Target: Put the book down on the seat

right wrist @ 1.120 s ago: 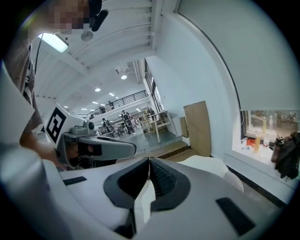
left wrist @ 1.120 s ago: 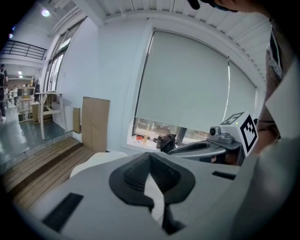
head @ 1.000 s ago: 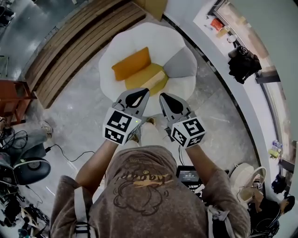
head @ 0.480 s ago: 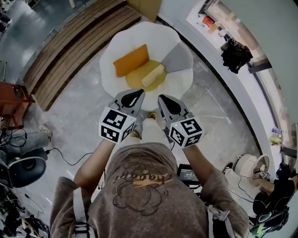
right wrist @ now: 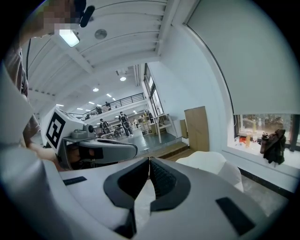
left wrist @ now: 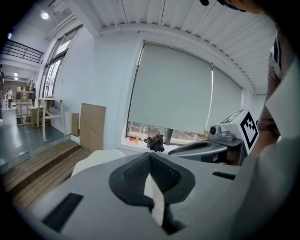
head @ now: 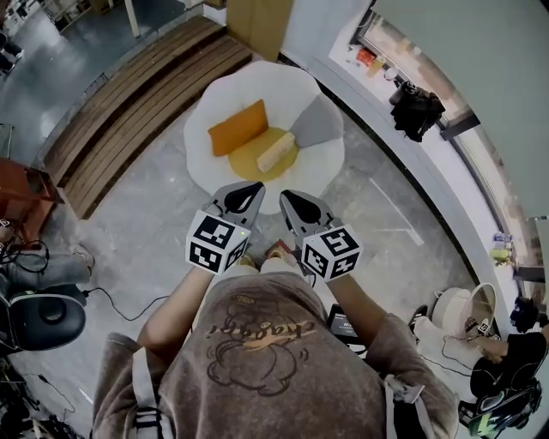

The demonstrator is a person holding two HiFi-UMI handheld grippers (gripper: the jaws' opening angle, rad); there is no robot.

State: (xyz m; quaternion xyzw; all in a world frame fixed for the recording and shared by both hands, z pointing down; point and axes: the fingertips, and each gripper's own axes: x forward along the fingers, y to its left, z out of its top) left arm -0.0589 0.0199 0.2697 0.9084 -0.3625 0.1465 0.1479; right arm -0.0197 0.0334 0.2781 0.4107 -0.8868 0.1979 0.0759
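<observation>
A tan book (head: 276, 152) lies flat on the yellow seat (head: 250, 160) of a white petal-shaped chair (head: 204, 150), between an orange cushion (head: 238, 127) and a grey cushion (head: 316, 122). My left gripper (head: 255, 186) and right gripper (head: 286, 195) hover side by side over the floor, just short of the chair's front rim. Both are shut with nothing between the jaws. In the left gripper view the left gripper (left wrist: 150, 157) has its dark pads pressed together, and the right gripper (right wrist: 149, 161) looks the same in its own view. The white chair back (right wrist: 211, 164) shows beyond the jaws.
A wooden stepped platform (head: 129, 103) runs behind and left of the chair. A cardboard panel (head: 257, 21) leans at the back. A black bag (head: 416, 111) sits on the window ledge. A black stool and cables (head: 47, 313) crowd the left floor.
Both grippers have drawn back from the chair together. The chair now sits farther off and higher in the head view. The book stays on the seat.
</observation>
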